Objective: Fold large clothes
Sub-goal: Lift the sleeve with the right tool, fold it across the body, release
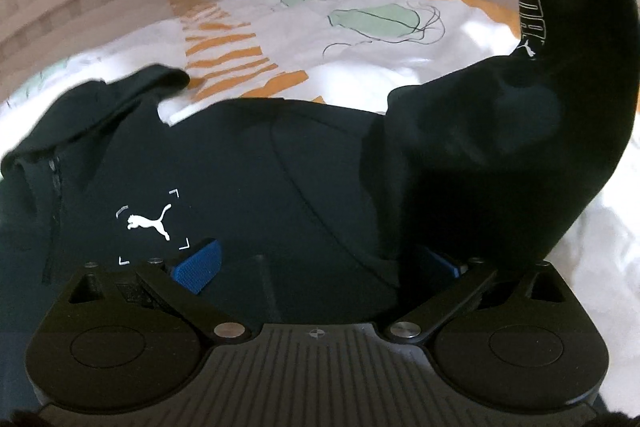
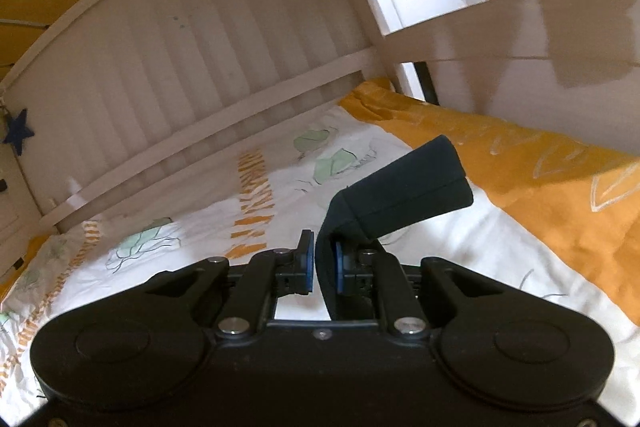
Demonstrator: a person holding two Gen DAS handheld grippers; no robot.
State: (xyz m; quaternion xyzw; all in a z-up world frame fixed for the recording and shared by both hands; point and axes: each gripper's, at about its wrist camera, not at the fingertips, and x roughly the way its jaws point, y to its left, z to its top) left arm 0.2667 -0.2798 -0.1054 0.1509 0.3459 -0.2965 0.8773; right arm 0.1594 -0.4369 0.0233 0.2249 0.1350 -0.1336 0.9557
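right gripper (image 2: 322,273) grips sleeve (image 2: 404,187) | left gripper (image 1: 316,261) open on jacket (image 1: 240,179) | lay sleeve flat across the chest

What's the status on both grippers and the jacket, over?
Left gripper open over black Puma jacket. Right gripper shut on sleeve cuff, lifted above patterned duvet. Nothing in the way.

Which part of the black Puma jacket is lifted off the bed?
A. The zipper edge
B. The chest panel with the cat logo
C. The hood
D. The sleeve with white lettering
D: the black sleeve with white Puma lettering rises up out of frame while the jacket body lies on the white patterned bedspread; the right gripper is shut on its cuff.
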